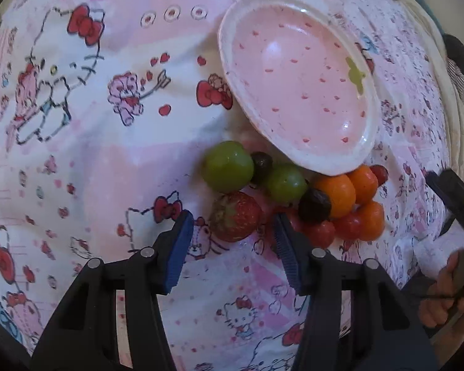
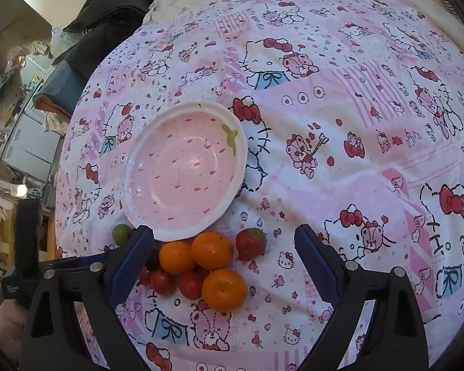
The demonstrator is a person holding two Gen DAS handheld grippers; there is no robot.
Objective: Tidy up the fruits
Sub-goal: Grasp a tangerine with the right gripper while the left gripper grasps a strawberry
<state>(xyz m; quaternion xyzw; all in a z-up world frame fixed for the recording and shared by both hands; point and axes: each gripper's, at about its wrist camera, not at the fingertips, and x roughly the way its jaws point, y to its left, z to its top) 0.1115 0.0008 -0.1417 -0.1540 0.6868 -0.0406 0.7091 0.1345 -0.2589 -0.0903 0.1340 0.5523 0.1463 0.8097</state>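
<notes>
Surface: bed, covered by a cartoon-cat print sheet [image 2: 340,185].
Dish: pink strawberry-pattern plate [image 2: 182,170], nothing on it; slightly tilted on the soft sheet.
Fruit pile: heaped on the sheet against the plate's near rim, none yet on the plate.
Contents: strawberry [image 1: 234,216], two green plums [image 1: 228,167], three tangerines [image 2: 224,289], cherry tomatoes [image 2: 190,284], two dark fruits [image 1: 315,205], kind unclear.
Left claw [image 1: 232,235]: released, jaws spread, nothing held; strawberry sits just ahead, between the tips.
Right claw [image 2: 224,247]: released, wide apart, nothing held; hovers over the tangerines.
Step (judged): first pick, closing in on the strawberry.
Next move needs: left claw advanced around the strawberry, gentle squeeze (soft fruit), lift clear of the neighbouring plum, carry to the plate.
Risk: nudging the pile, round fruit may roll.
</notes>
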